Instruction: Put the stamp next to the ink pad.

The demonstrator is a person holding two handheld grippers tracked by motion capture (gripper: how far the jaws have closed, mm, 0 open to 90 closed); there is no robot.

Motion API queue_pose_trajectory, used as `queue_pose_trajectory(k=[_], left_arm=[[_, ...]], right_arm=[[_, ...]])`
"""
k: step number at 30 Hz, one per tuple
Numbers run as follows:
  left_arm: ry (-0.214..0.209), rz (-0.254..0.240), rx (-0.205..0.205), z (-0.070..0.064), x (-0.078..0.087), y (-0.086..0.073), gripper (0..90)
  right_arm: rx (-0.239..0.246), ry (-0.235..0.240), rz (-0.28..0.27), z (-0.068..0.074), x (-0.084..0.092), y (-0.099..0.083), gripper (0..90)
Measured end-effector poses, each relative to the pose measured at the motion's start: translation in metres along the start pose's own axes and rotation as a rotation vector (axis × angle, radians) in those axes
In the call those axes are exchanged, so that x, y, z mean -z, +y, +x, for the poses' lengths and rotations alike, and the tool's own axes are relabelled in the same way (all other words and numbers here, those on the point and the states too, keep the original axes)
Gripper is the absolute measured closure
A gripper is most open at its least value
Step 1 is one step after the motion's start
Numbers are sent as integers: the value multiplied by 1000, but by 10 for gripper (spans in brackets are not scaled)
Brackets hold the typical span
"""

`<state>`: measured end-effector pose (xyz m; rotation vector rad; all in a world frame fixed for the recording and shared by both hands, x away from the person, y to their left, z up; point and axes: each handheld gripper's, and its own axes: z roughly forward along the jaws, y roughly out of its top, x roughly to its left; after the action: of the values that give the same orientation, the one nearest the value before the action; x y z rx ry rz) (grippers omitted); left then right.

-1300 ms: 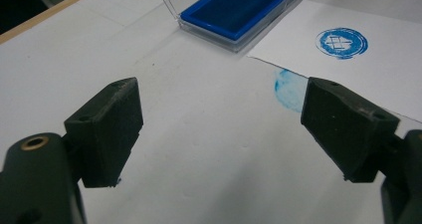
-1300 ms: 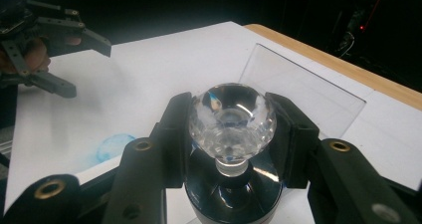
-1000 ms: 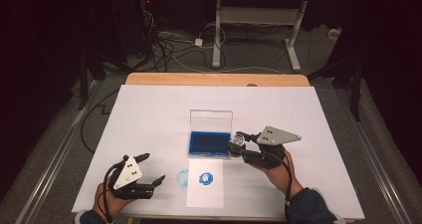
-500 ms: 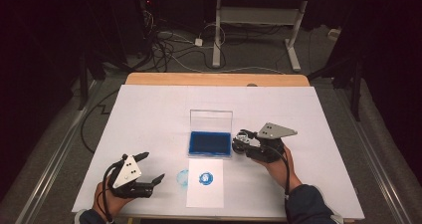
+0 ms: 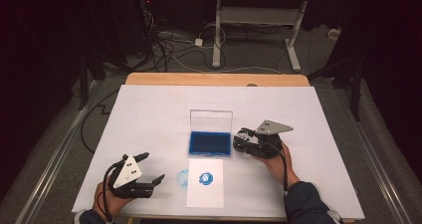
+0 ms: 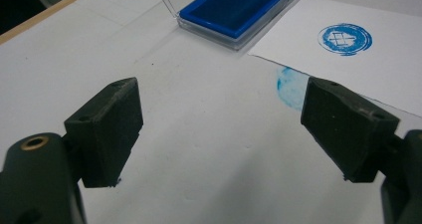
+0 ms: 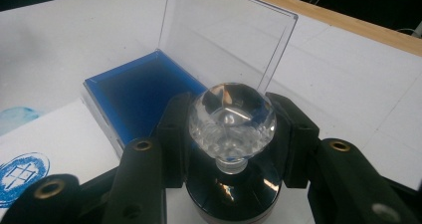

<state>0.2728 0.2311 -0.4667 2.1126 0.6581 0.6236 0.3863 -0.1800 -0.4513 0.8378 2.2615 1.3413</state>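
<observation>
My right gripper [image 5: 240,142] is shut on a stamp [image 7: 232,120] with a clear faceted knob and a dark round base. It holds the stamp just right of the blue ink pad [image 5: 210,143], whose clear lid [image 5: 211,119] stands open. The ink pad [image 7: 137,97] lies just behind the knob in the right gripper view. A white paper [image 5: 205,189] in front of the pad bears a round blue print [image 5: 204,177]. My left gripper [image 5: 154,166] rests open near the front left, with the print [image 6: 345,38] ahead of its jaws.
A pale blue ink smear [image 5: 183,176] marks the white table cover just left of the paper. The wooden table edge [image 5: 214,78] runs along the back. Cables and a desk frame [image 5: 254,22] lie on the floor beyond.
My right gripper, still holding the stamp, has shifted slightly toward the back beside the ink pad. The left gripper has stayed put.
</observation>
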Motion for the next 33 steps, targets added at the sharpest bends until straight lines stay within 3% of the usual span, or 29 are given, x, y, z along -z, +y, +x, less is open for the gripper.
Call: queue_pose_trajectory(k=[30,33], left_arm=[[6,6,-3,0,-1,0,158],[7,6,-2,0,-1,0,159]], right_arm=[[-37,-1,32,-1,-8,-8,557],[-40,-15,31,-1,-8,-8,507]])
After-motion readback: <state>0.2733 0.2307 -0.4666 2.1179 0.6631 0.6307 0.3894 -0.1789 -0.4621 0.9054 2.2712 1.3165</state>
